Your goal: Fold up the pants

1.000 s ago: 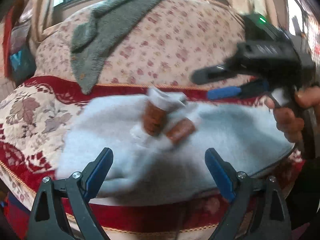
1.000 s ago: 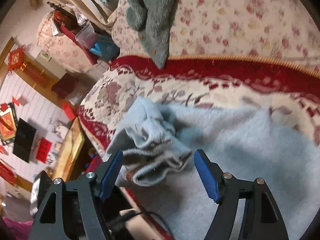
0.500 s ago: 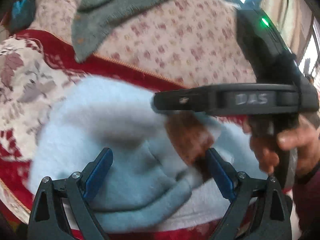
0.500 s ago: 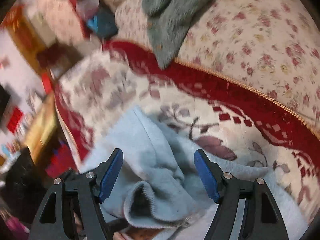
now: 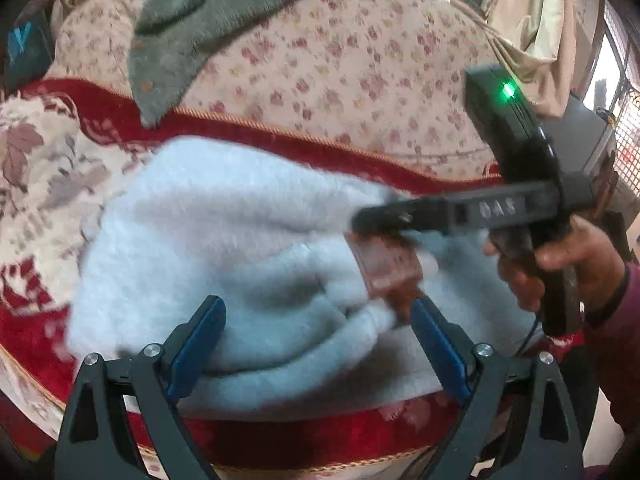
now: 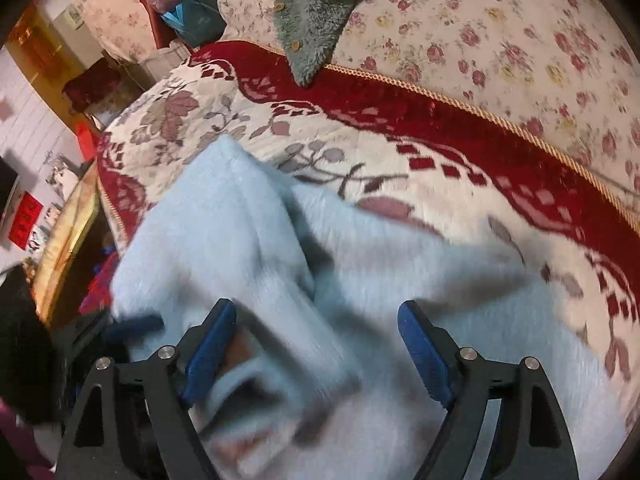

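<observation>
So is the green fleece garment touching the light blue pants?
Apart. The right wrist view shows the green fleece garment ending at the red border, with a wide stretch of patterned sofa cover between it and the light blue pants.

pants (image 5: 240,240) look like soft fuzzy fleece, matt. sofa cover (image 6: 360,120) is woven velvety cloth with a corded trim. both grippers (image 5: 316,344) (image 6: 316,344) matt black plastic, blue rubbery-looking pads (image 5: 196,344), shiny metal screws.
</observation>
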The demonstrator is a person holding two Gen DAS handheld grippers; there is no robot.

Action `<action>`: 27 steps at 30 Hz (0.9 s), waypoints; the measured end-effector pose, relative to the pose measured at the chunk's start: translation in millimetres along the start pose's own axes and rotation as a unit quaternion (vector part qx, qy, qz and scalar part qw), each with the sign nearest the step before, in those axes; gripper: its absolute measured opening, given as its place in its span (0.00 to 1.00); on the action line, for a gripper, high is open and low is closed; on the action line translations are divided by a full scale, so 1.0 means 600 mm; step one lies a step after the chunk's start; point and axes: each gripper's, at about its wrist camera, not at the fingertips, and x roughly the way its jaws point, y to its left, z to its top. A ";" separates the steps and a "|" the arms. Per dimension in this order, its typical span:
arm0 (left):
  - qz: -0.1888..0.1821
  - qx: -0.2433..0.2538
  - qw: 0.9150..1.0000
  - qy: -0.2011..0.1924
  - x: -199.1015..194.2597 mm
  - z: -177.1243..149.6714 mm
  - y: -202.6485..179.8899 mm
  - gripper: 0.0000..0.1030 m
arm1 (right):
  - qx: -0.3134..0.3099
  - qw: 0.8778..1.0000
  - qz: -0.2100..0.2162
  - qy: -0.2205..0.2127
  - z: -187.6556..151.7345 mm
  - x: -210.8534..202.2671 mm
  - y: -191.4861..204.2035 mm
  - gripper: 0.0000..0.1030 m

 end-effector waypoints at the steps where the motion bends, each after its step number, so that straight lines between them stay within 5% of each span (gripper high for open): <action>1: 0.003 0.000 1.000 -0.003 0.000 0.005 0.000 0.90 | 0.002 1.000 -0.004 -0.008 -0.002 -0.008 -0.004 0.84; 6: 0.012 -0.006 1.000 -0.021 0.019 0.040 -0.005 0.90 | 0.021 1.000 -0.006 -0.015 0.014 -0.016 -0.015 0.84; 9: -0.007 -0.013 1.000 0.013 0.046 0.031 -0.005 0.90 | 0.016 1.000 0.004 -0.008 0.023 -0.006 -0.008 0.84; 11: -0.027 -0.029 0.998 0.039 0.064 0.018 -0.002 0.90 | 0.000 1.000 -0.016 0.001 0.027 0.010 -0.003 0.84; 14: -0.009 0.009 0.999 0.039 0.071 0.003 -0.014 0.90 | -0.023 0.997 -0.073 0.003 0.027 0.038 -0.004 0.86; 18: -0.004 0.010 0.999 0.038 0.070 0.004 -0.016 0.90 | 0.001 0.998 -0.069 -0.008 0.020 0.039 -0.019 0.90; 27: 0.031 0.019 0.999 -0.007 0.032 0.022 -0.047 0.90 | 0.083 0.992 -0.035 -0.086 -0.088 -0.107 -0.034 0.91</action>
